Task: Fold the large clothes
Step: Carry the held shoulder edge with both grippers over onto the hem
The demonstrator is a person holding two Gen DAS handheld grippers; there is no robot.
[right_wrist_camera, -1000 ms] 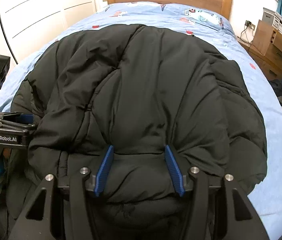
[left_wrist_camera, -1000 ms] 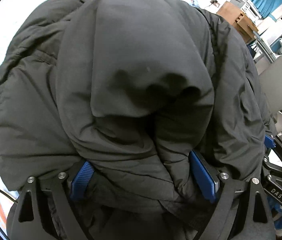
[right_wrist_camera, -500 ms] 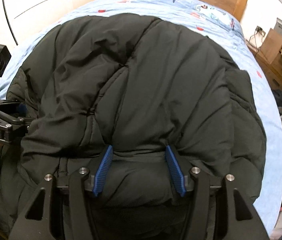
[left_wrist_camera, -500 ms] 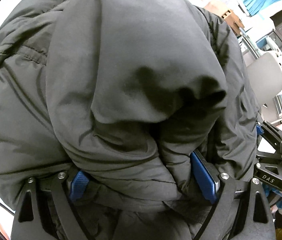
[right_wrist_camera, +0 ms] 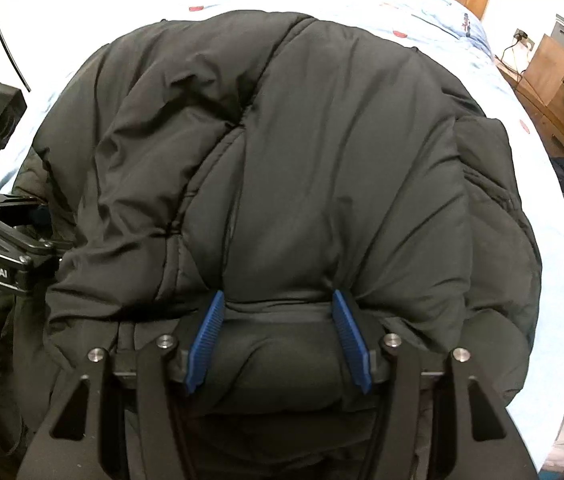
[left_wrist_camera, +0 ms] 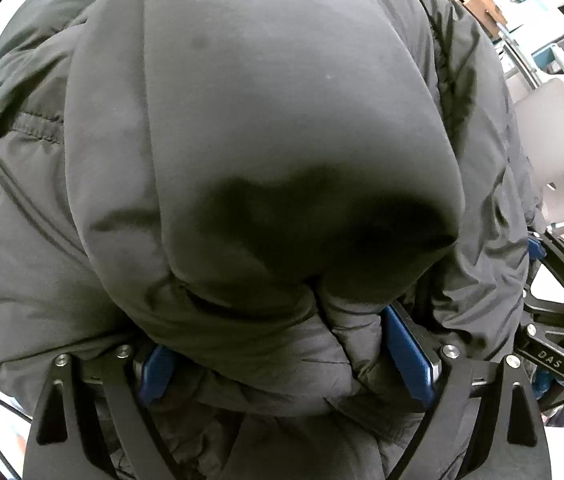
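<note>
I have the black puffer jacket (right_wrist_camera: pixel 322 168) bunched in both tools, left tool (left_wrist_camera: pixel 286 360) and right tool (right_wrist_camera: pixel 277 336) each clamped on a thick wad of its near hem, over the bed's (right_wrist_camera: pixel 422 12) foot edge. I'm mid-fold, probably; next I should carry the hem toward the headboard edge, both tools level.

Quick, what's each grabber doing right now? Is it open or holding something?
Left gripper: closed on a thick fold of the puffy black padded jacket.
Right gripper: closed on another bunch of it.
</note>
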